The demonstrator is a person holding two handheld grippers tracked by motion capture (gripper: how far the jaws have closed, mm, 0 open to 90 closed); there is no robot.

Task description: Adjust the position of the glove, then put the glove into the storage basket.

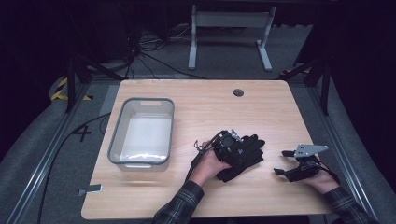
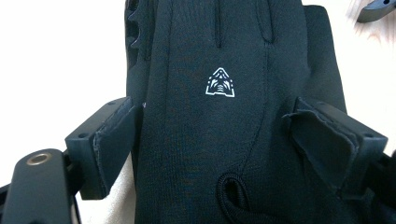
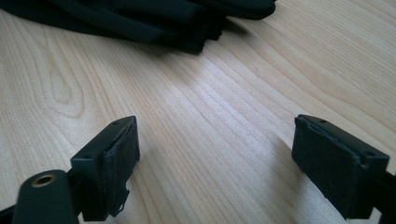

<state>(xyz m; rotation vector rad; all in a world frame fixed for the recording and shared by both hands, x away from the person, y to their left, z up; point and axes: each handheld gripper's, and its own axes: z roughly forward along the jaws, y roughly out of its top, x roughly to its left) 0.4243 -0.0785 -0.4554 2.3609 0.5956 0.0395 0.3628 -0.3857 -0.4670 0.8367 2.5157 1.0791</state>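
The pale wooden table [image 1: 187, 196] carries a grey-rimmed white plastic bin [image 1: 142, 132] on its left half. Right of the bin, near the front edge, lies a pair of black knit gloves [image 1: 243, 156], stacked flat, a white triangular logo [image 2: 220, 83] on top. The left gripper [image 1: 243, 145] hovers over them, jaws wide astride the cuff end without pinching. The right gripper [image 1: 285, 162], equally wide, holds nothing just right of the gloves. Soft, light and floppy, they probably want pinching across both layers near the cuff.

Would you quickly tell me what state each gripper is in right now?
Left gripper: open, jaws either side of the black glove, not pressing it.
Right gripper: open, holding nothing, over the table.
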